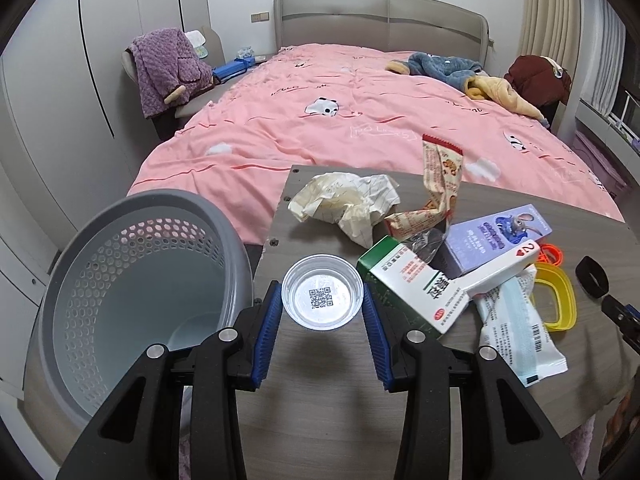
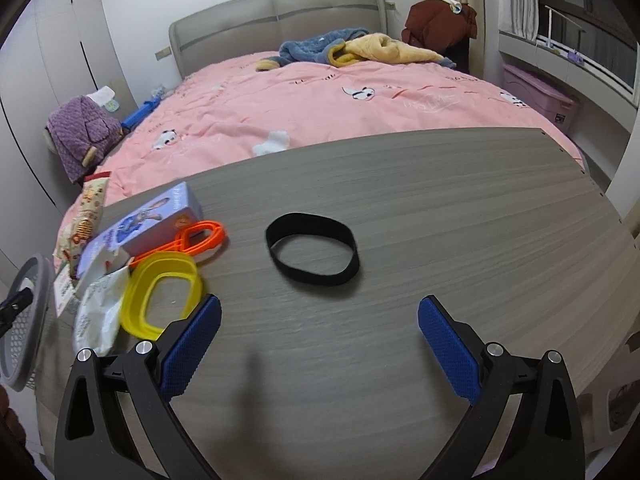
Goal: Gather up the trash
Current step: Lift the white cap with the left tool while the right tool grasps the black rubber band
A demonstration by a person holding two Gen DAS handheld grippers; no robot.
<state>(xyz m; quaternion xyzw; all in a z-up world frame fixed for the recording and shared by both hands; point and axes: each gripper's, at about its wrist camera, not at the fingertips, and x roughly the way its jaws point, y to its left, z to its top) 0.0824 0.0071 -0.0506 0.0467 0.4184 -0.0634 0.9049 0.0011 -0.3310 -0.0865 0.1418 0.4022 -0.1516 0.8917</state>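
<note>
At the far left stands the grey perforated basket [image 1: 132, 280], then the left gripper [image 1: 323, 312] clamps a clear plastic cup [image 1: 322, 298] above the wooden board [image 1: 320, 380], while the right gripper [image 2: 320, 344] hangs wide open near a black band [image 2: 314, 254].

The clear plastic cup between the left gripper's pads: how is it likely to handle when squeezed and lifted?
The clear plastic cup looks thin-walled and empty, so probably very light and apt to buckle under a hard squeeze. Its smooth sides may slip against the left hand-held gripper. Being round, it would probably roll if dropped sideways.
</note>
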